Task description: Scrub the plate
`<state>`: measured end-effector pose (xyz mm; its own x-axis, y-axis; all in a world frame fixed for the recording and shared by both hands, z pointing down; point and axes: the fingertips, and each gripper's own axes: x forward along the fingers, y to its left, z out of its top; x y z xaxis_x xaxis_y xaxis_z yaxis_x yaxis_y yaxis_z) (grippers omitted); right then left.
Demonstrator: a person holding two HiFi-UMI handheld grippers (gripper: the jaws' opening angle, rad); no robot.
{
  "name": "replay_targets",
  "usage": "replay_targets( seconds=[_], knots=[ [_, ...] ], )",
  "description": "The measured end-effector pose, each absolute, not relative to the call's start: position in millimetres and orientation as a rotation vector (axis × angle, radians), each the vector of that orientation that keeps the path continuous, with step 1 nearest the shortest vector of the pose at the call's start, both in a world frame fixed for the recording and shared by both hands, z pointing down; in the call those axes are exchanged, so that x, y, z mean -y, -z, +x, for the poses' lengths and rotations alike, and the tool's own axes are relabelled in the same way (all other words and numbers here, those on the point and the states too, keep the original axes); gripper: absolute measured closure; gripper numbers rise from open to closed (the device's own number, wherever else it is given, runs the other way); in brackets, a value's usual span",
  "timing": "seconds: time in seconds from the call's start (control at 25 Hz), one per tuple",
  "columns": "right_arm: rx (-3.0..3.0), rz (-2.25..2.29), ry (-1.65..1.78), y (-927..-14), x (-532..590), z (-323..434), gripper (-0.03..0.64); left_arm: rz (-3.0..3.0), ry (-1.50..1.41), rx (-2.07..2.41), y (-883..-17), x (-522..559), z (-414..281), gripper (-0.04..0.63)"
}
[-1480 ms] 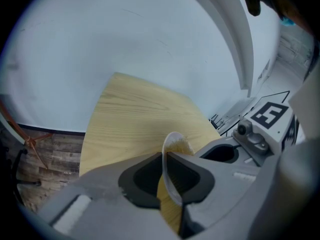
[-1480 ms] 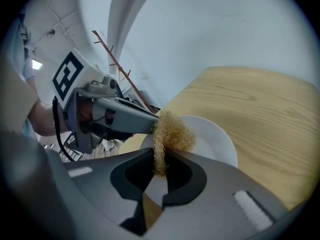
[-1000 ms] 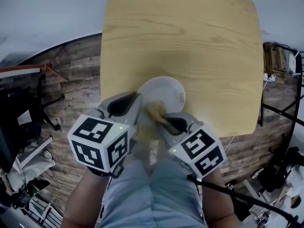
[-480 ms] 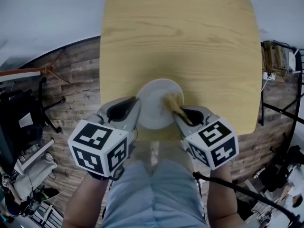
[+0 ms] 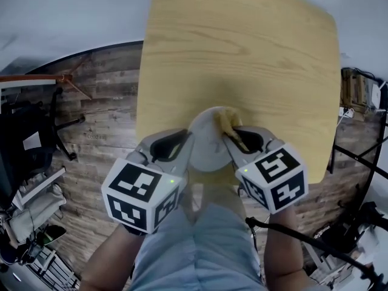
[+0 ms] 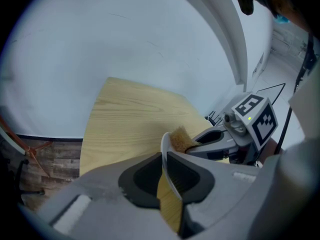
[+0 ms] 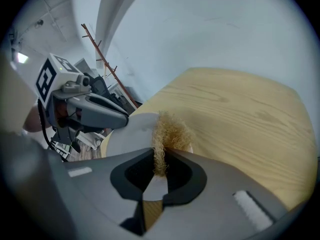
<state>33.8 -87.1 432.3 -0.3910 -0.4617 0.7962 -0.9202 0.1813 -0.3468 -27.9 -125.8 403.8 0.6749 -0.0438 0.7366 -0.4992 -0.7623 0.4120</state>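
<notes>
No readable text, labels or numbers, only square coded markers on left tool, right tool

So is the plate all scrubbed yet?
Not yet, I think. Done: the left gripper has the plate pinched by its rim. In hand: the right gripper holds the tan scrubber against the plate's far edge. Left: scrubbing the rest; I can't tell how clean it is.

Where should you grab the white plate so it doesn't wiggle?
By its thin rim on the left side, coming from the near edge of the table, as the left claw does. The plate is flat, so only the rim fits, leaving its face free for the scrubber.
</notes>
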Motion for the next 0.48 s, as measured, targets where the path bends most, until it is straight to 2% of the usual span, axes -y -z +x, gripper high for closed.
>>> replay_targets(
  seconds=[0.48],
  knots=[
    [2.065,1.184,-1.089,-415,91,-21,0.577,2.260,-0.956,0.456,-407,127,-35,0.542]
  ],
)
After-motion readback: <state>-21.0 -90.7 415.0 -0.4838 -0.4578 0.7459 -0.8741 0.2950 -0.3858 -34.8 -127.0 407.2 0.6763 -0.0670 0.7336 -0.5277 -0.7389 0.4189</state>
